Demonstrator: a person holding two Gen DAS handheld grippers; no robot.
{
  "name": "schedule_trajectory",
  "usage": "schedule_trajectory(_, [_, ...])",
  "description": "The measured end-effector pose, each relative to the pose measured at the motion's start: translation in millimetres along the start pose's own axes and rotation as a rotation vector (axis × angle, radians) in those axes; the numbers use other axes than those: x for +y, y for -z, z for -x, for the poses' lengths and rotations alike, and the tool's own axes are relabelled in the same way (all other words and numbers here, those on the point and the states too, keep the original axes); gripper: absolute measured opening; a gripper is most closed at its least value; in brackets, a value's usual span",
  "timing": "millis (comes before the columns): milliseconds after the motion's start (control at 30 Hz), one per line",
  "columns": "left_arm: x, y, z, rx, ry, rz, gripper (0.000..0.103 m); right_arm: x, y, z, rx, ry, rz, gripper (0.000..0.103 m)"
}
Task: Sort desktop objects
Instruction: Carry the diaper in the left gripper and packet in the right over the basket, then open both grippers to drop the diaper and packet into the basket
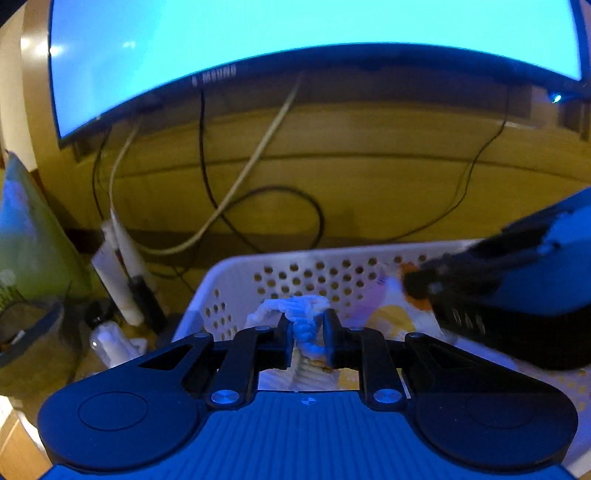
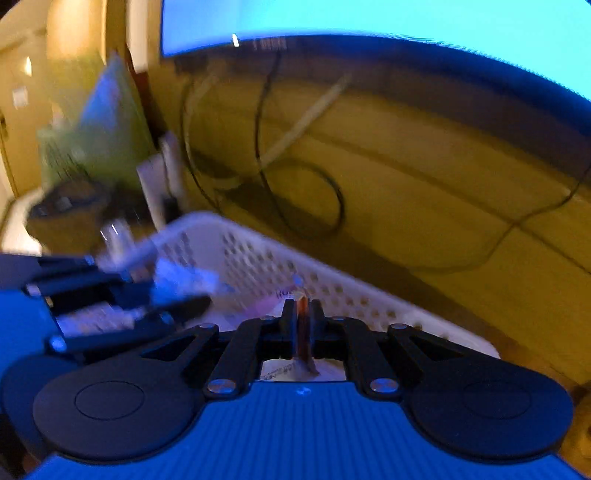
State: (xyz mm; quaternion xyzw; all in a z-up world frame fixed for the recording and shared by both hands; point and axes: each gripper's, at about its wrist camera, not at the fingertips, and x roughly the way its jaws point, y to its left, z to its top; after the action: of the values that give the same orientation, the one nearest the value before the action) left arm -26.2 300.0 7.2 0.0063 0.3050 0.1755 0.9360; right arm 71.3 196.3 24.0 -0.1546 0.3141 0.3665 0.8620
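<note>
My left gripper (image 1: pixel 306 325) is shut on a white braided rope (image 1: pixel 295 308) and holds it over a white perforated basket (image 1: pixel 236 280). My right gripper (image 2: pixel 303 314) is shut on a thin brown-orange flat item (image 2: pixel 303 332), also over the basket (image 2: pixel 258 254). The right gripper shows at the right of the left wrist view (image 1: pixel 517 280). The left gripper with the rope shows blurred at the left of the right wrist view (image 2: pixel 177 291). Colourful packets (image 1: pixel 391 317) lie inside the basket.
A lit monitor (image 1: pixel 295 29) stands behind on the wooden desk (image 1: pixel 369 177), with black and white cables (image 1: pixel 258 206) looped under it. White tubes (image 1: pixel 118 273), a small bottle (image 1: pixel 105 336) and a green bag (image 1: pixel 26 236) sit left of the basket.
</note>
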Motion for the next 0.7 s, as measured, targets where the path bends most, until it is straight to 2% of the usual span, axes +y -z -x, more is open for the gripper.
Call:
schedule_trajectory(133, [-0.2,5.3,-16.3,0.045,0.009,-0.013,0.027,-1.5,10.4,-16.7,0.070,0.044,-0.024,0.013])
schedule_trajectory(167, [-1.2,6.6,-15.6,0.047,0.010,-0.011,0.034,-1.4,12.0,-18.8,0.076,0.045,-0.030,0.013])
schedule_trajectory(200, [-0.4,7.3,-17.5,0.052,0.011,-0.006,0.042,-3.8,13.4,-19.1,0.087,0.048,-0.038,0.023])
schedule_trajectory(233, [-0.9,7.8,-17.8,0.057,0.010,-0.004,0.040,-3.9,15.5,-19.3,0.097,0.050,-0.042,0.034])
schedule_trajectory(300, [0.4,7.6,-19.8,0.066,0.007,0.006,0.042,-4.2,16.7,-21.7,0.102,0.075,-0.043,0.044])
schedule_trajectory(333, [0.9,6.9,-20.5,0.073,0.011,0.009,0.043,-5.0,16.5,-22.0,0.103,0.086,-0.050,0.047])
schedule_trajectory(367, [1.3,6.8,-20.6,0.081,0.011,0.013,0.048,-6.6,16.6,-22.0,0.108,0.091,-0.062,0.049])
schedule_trajectory(433, [3.8,6.4,-22.1,0.092,-0.008,0.026,0.059,-10.5,15.4,-25.8,0.129,0.104,-0.086,0.057])
schedule_trajectory(500, [7.0,5.9,-18.8,0.078,-0.013,0.045,0.076,-15.0,14.6,-23.4,0.133,0.126,-0.103,0.062])
schedule_trajectory(600, [8.3,5.7,-13.8,0.063,-0.038,0.051,0.085,-22.0,16.5,-16.5,0.131,0.147,-0.124,0.074])
schedule_trajectory(700, [8.0,4.7,-8.9,0.058,-0.037,0.061,0.088,-27.7,18.9,-10.2,0.120,0.146,-0.140,0.076])
